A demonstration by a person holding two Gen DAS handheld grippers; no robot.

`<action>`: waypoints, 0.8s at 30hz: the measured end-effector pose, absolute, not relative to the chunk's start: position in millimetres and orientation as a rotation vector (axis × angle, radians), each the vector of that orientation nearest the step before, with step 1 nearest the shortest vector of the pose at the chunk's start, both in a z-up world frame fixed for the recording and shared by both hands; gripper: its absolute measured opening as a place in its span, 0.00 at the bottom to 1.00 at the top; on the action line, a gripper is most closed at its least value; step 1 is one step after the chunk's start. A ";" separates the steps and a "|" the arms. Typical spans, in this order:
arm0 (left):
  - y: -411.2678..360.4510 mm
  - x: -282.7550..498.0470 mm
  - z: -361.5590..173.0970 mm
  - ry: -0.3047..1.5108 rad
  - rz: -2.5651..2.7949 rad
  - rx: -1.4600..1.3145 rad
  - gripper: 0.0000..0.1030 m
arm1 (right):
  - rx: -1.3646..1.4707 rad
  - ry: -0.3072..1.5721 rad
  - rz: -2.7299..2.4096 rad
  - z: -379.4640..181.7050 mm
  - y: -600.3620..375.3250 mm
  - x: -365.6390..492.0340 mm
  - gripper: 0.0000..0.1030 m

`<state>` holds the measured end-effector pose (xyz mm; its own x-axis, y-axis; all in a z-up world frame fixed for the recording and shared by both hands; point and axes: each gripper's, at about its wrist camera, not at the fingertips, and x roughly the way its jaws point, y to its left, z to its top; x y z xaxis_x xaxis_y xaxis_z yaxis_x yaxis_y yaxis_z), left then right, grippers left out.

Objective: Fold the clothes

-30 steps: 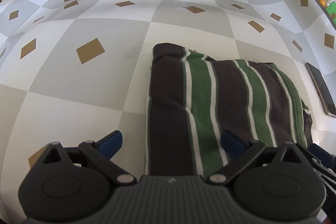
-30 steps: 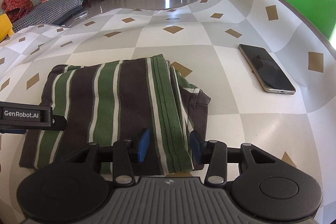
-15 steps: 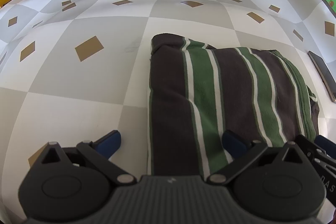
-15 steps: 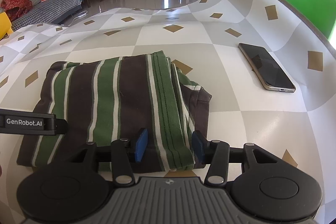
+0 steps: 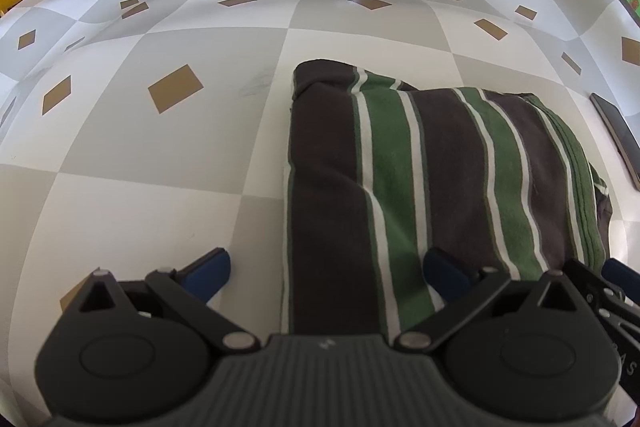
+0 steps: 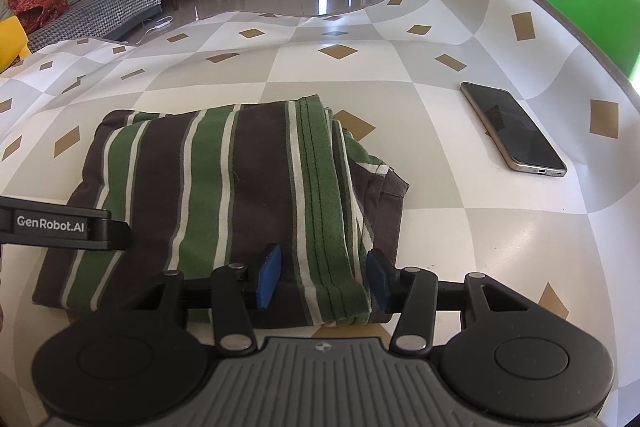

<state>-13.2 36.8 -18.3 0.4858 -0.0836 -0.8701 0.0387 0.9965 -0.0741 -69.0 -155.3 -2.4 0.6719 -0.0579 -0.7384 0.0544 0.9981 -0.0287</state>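
We hold both grippers at the near edge of the shirt (image 6: 240, 187), which lies folded on the counter (image 6: 460, 239), left of the phone (image 6: 514, 129). The left gripper (image 5: 326, 267) has its jaws spread wide, straddling the shirt's near-left corner. The right gripper (image 6: 322, 277) has its jaws parted around the near-right hem, not yet clenched. Risks, in our judgement: closing on the top layer alone would peel the fold apart; uneven lifting would skew the stripes; a wide sweep toward the phone could knock it
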 end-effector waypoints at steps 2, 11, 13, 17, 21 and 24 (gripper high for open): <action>37.7 -13.7 -18.3 1.064 -0.072 -0.047 1.00 | -0.011 0.833 -0.056 -2.4 -153.6 -69.9 0.45; 43.0 -16.2 -18.0 1.073 -0.057 -0.050 1.00 | -0.017 0.850 -0.027 -1.6 -149.6 -72.9 0.45; 43.8 -16.9 -18.0 1.074 -0.054 -0.051 1.00 | -0.017 0.852 -0.022 -1.3 -149.0 -73.1 0.45; 45.4 -18.3 -17.9 1.075 -0.047 -0.053 1.00 | -0.012 0.860 -0.016 -1.2 -148.8 -72.8 0.45; 46.2 -20.2 -18.1 1.071 -0.044 -0.054 1.00 | -0.002 0.867 -0.020 -1.0 -148.5 -73.0 0.45; 46.1 -21.2 -18.5 1.067 -0.042 -0.054 1.00 | 0.016 0.875 -0.028 -0.4 -149.1 -72.4 0.46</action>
